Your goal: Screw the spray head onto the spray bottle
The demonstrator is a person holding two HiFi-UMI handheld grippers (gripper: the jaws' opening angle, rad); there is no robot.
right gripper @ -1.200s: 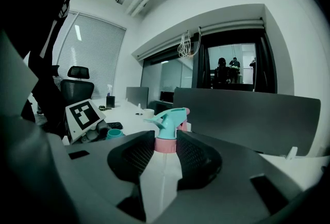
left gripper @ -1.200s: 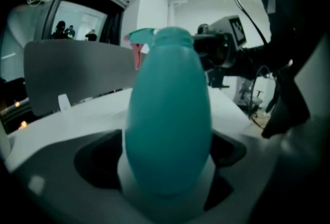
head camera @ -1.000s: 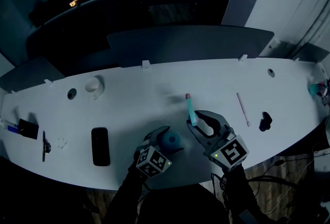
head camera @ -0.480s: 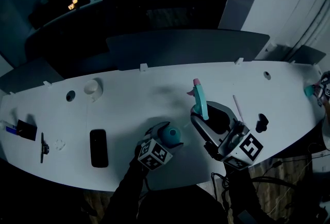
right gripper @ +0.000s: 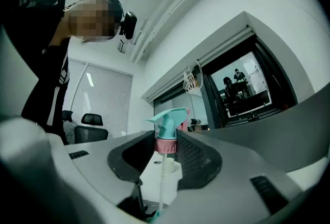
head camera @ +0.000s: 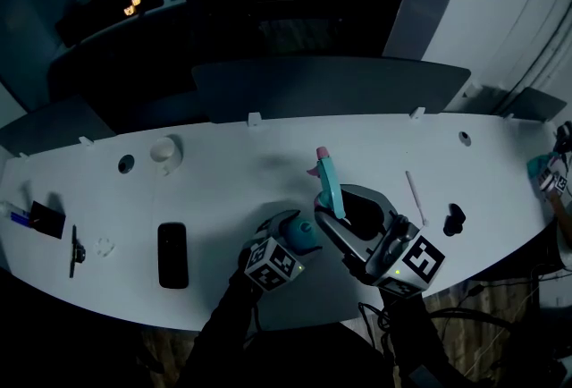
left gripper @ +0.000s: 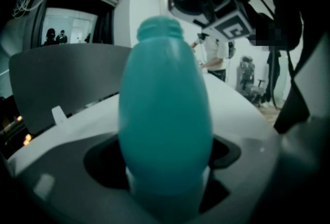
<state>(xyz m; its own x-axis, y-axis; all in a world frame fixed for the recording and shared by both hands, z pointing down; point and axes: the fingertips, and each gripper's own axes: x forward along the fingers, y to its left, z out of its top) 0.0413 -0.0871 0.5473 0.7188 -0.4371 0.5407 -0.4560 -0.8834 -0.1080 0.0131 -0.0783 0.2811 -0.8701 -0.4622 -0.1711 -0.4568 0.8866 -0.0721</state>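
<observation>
Bench [head camera: 223, 163], white and curved, spans the head view. Left tongs [head camera: 288, 239] sit near its front edge, jaws spread wide and clamped on the sides of the teal spray bottle [left gripper: 165, 114], which points neck-up along the jaws with its threaded mouth [left gripper: 160, 27] uncapped. Right tongs [head camera: 344, 209] are just beside and above them, jaws partly closed and pressed on the pink collar [right gripper: 166, 145] of the teal spray head [head camera: 327, 179], nozzle end upward. A black phone [head camera: 172, 254] lies flat to the left, well apart. A white cup-like thing [head camera: 164, 151] stands near the far edge. The head's thin white dip tube [right gripper: 161, 187] hangs down to the bottle mouth; whether its end is inside cannot be told. A slim pale stick [head camera: 415, 196] lies right of the tongs.
</observation>
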